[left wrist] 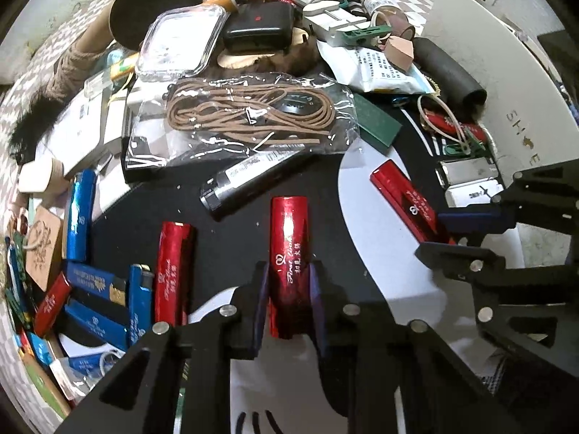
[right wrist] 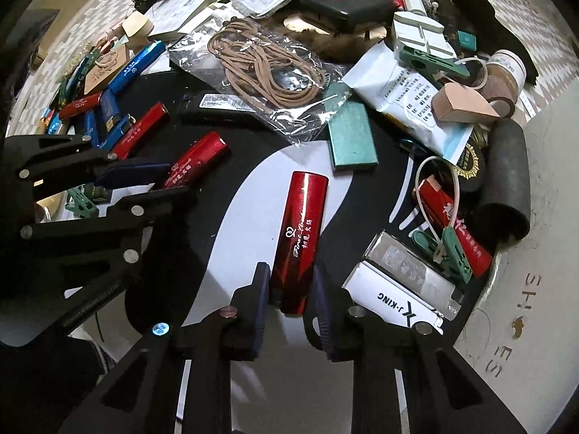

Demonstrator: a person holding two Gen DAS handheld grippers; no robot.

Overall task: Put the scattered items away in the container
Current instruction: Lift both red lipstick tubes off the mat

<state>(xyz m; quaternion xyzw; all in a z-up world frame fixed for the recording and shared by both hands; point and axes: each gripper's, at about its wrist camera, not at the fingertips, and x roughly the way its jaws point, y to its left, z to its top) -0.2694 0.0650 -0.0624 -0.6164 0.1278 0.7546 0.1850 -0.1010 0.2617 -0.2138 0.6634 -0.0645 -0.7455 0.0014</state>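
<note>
The left gripper (left wrist: 289, 289) was clamped on a red lighter (left wrist: 289, 249), pads pressed to both its sides. The right gripper (right wrist: 287, 289) likewise gripped a second red lighter (right wrist: 302, 235). Both lighters were over the black-and-white mat (right wrist: 231, 238), neither yet deposited. Just beyond lay a third red lighter (left wrist: 173, 271), blue lighters (left wrist: 80, 213), a black lighter (left wrist: 249, 184) and a bagged cord bundle (left wrist: 246, 115). Farther off, a clear lidded box (left wrist: 182, 41), a black case (left wrist: 258, 27) and other clutter remained heaped. The white container (left wrist: 514, 83) marked "SHOES" stood at the right edge; its interior was not visible. Judgement: the task was at an early stage, most items outstanding.
</note>
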